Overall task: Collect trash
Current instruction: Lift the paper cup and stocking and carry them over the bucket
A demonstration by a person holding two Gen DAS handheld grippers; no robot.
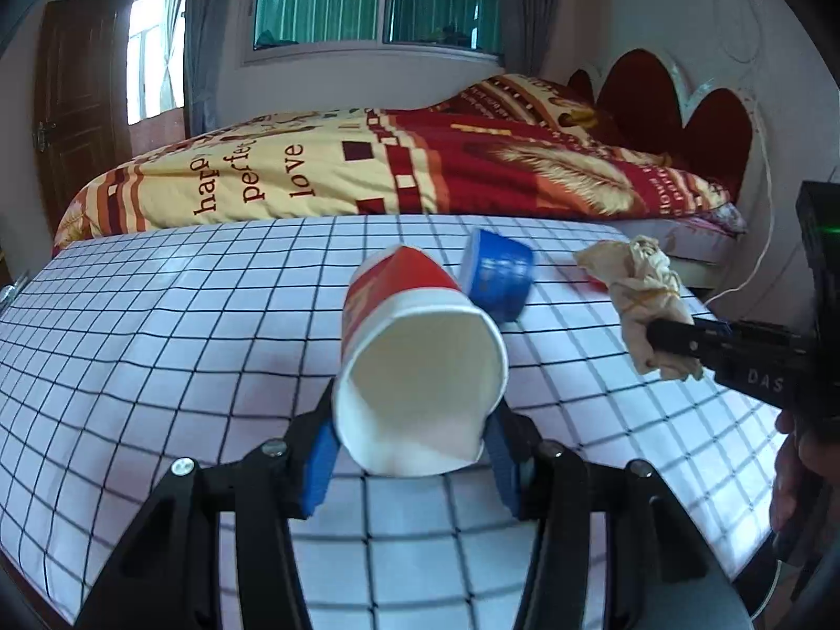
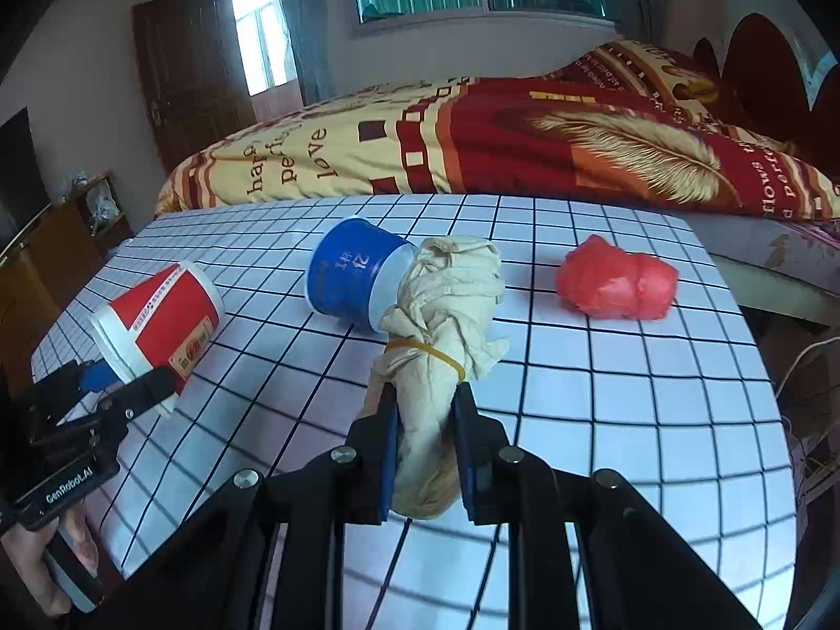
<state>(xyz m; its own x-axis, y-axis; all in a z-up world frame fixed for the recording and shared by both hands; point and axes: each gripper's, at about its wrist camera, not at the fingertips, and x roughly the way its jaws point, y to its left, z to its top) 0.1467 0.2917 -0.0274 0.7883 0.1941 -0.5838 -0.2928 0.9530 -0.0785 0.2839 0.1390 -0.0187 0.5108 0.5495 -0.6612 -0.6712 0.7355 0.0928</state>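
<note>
My left gripper (image 1: pixel 415 446) is shut on a red and white paper cup (image 1: pixel 415 362), squeezing its white rim out of round; the cup's mouth faces the camera and it hangs above the table. In the right wrist view the same cup (image 2: pixel 163 320) and left gripper (image 2: pixel 128 380) appear at the left. My right gripper (image 2: pixel 422 420) is shut on a beige crumpled paper bundle (image 2: pixel 441 325) bound with a yellow rubber band, also lifted; the bundle (image 1: pixel 646 294) shows at the right in the left wrist view. A blue cup (image 2: pixel 352 278) lies on its side on the table.
The table wears a white cloth with a black grid (image 2: pixel 604 394). A crumpled red bag (image 2: pixel 617 283) lies on it at the right. A bed with a red and yellow quilt (image 1: pixel 367 168) stands just behind the table. A person's hand (image 2: pixel 31 551) grips the left tool's handle.
</note>
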